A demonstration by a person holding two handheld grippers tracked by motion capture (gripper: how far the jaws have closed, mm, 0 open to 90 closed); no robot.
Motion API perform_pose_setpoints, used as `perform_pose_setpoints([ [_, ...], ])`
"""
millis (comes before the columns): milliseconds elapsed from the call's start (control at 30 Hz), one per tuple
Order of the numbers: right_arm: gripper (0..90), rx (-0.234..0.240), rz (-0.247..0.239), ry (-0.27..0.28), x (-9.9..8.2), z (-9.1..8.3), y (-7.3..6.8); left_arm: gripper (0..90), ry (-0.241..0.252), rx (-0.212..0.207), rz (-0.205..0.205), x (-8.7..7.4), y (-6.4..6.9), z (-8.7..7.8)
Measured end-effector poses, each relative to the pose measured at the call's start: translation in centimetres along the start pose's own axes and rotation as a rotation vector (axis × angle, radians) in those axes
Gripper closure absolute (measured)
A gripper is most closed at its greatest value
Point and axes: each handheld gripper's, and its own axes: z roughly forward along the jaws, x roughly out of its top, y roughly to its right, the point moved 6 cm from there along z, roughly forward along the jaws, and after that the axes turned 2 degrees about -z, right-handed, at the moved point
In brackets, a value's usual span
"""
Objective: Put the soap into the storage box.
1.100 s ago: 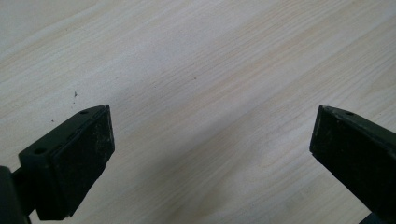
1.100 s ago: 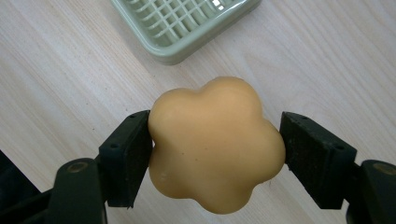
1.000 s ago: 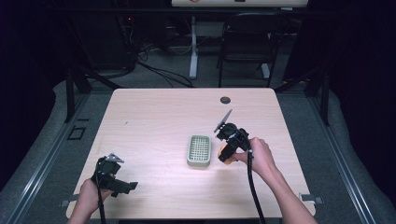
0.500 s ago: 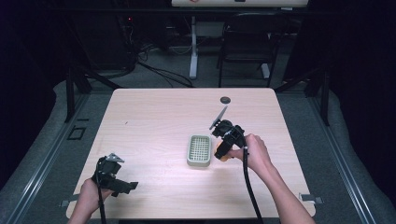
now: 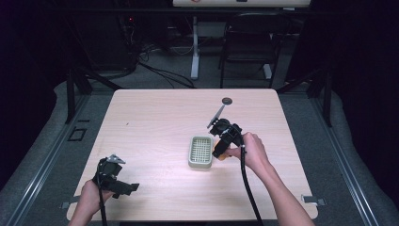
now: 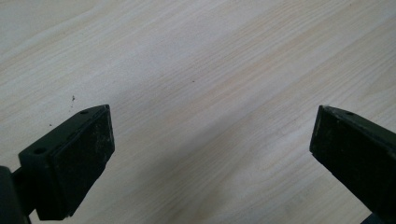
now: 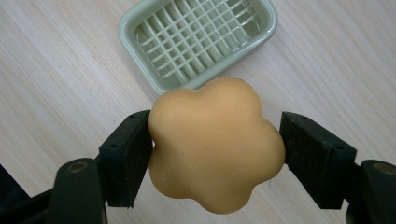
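Right gripper [image 7: 215,149] clamped on orange flower-shaped soap [image 7: 215,147], pads pressing both sides. Soap just beside green dish [image 7: 198,39], apart from it, above table [image 5: 155,122]; whether soap touches wood unclear from this angle. In high view right gripper [image 5: 220,153] sits at dish's [image 5: 201,151] right edge. Left gripper [image 6: 210,154] spread wide, nothing between, over bare wood near table's front left corner.

No readable text, label or number anywhere.

Table [image 5: 155,117] brightly lit from above — dark surround; close views sharp, soft shadows.
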Motion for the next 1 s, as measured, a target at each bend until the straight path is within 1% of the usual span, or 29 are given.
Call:
perform_pose_setpoints([
  [100,26.8,0.001,0.004,-0.002,0.1,0.0,0.0,0.1,0.001,0.001,0.001,0.0,0.0,0.0],
  [133,26.8,-0.001,-0.002,-0.009,0.2,0.0,0.1,0.1,0.0,0.001,0.002,0.0,0.0,0.0],
  [200,26.8,0.006,0.005,0.0,0.4,0.0,0.0,0.1,0.0,0.0,0.001,0.0,0.0,0.0],
  [267,26.8,-0.003,-0.002,-0.003,0.5,-0.1,0.1,0.1,0.0,0.0,0.001,0.0,0.0,0.0],
  [333,26.8,-0.001,0.004,0.013,0.7,0.0,0.1,0.1,0.001,-0.001,-0.001,0.0,0.0,0.0],
  [433,26.8,-0.004,-0.002,0.003,0.9,0.0,0.2,0.1,0.0,-0.002,0.0,0.0,0.0,0.0],
  [600,26.8,0.002,0.003,0.005,1.3,0.3,0.1,0.1,0.002,-0.002,-0.001,0.0,-0.1,0.0],
  [667,26.9,0.002,-0.005,-0.001,1.5,0.4,0.2,0.1,0.001,-0.002,0.0,0.0,-0.1,0.0],
  [733,26.9,-0.001,-0.003,-0.004,1.7,0.4,0.3,0.1,0.002,-0.002,-0.001,0.0,-0.1,0.0],
  [1000,26.9,0.009,-0.002,0.001,2.4,0.8,0.3,0.1,0.001,-0.001,0.0,0.0,-0.1,0.0],
])
